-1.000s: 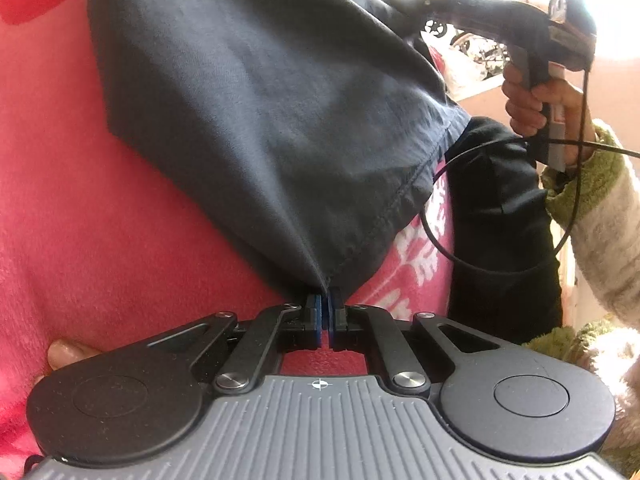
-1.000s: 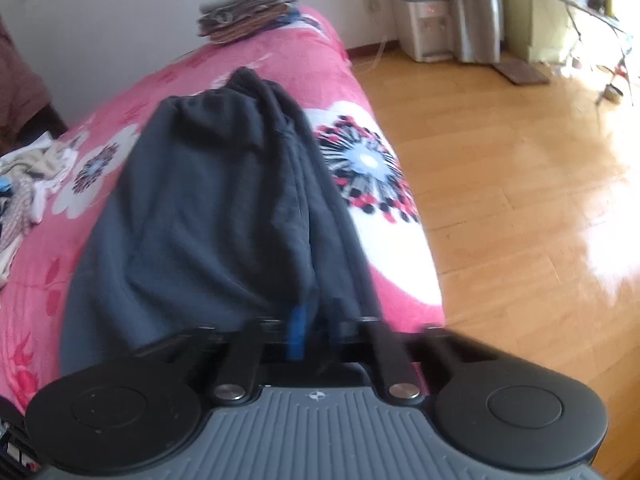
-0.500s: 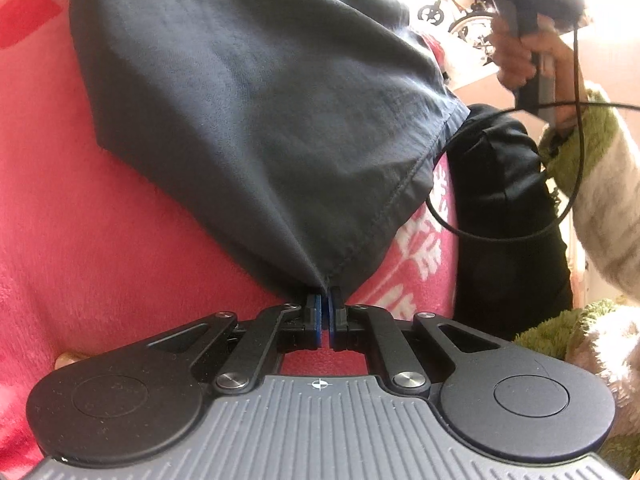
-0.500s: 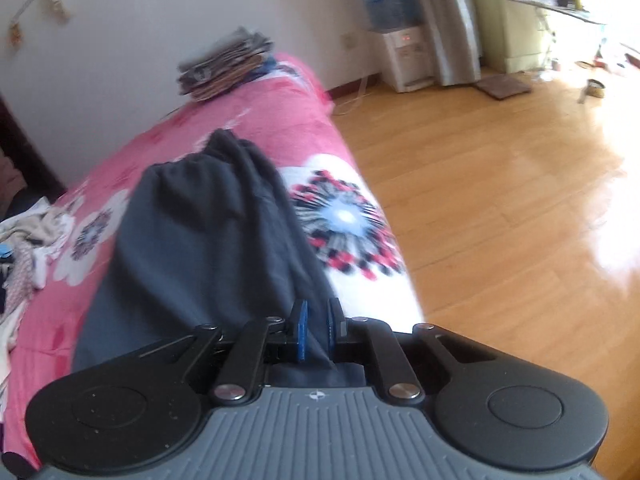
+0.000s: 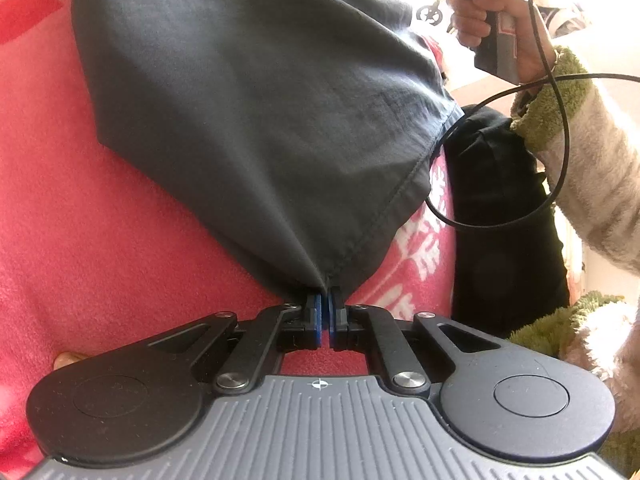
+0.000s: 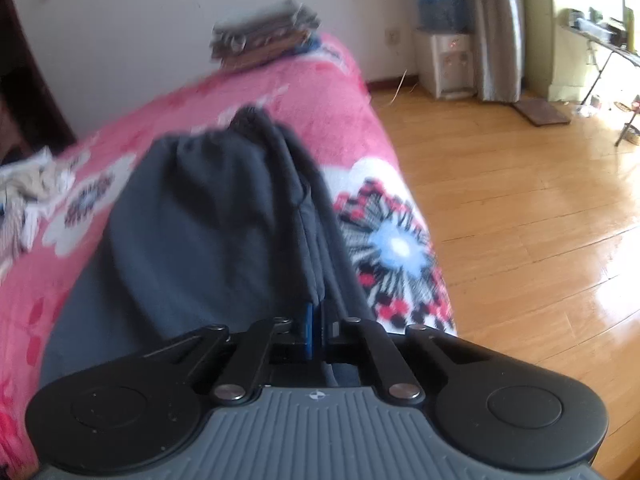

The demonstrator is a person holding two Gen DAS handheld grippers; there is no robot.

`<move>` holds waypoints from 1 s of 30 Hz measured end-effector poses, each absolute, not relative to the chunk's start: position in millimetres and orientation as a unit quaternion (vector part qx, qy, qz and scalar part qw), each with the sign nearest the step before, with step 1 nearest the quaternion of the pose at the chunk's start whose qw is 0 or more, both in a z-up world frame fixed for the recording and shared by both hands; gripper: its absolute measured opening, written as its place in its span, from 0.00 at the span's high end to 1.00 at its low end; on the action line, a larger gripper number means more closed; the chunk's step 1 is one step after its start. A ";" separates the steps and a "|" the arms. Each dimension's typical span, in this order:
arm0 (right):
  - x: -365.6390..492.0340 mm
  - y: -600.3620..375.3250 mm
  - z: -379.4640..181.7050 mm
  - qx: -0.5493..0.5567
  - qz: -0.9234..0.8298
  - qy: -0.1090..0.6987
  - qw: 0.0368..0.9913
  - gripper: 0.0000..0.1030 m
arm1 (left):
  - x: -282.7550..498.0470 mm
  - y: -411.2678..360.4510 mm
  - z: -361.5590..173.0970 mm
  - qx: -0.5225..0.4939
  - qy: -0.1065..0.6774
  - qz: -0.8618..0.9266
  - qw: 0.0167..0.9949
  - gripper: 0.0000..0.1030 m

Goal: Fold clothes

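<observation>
Pink floral bed under everything. Dark grey garment spread on bed, gathered end far. Left gripper pinched shut on garment hem corner. Right gripper clamped on garment's folded edge near bed's floor-side edge.

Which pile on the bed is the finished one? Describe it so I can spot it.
Follow the pink floral blanket to its far end by the white wall. The folded stack sits there, flat and layered, unlike the crumpled light clothes at the left or the dark grey garment spread mid-bed.
</observation>
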State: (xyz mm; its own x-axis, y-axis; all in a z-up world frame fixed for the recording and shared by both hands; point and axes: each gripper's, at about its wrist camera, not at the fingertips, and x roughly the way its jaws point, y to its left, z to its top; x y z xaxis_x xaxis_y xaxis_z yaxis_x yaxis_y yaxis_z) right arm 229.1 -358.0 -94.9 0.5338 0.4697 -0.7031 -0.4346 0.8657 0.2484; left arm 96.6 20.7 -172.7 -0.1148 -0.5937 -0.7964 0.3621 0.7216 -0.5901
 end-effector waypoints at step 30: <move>157.1 -437.5 -67.8 0.014 0.243 0.495 0.834 0.87 | 74.9 5.8 -150.6 0.006 0.652 -0.350 0.672 0.90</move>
State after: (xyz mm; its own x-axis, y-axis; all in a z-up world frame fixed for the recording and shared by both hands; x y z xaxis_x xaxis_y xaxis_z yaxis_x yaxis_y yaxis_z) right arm 157.1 -437.5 -67.8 0.3925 0.4191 -0.8187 -0.3908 0.8818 0.2640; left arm 74.9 5.8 -150.6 -0.0962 -0.4628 -0.8812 0.4787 0.7547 -0.4487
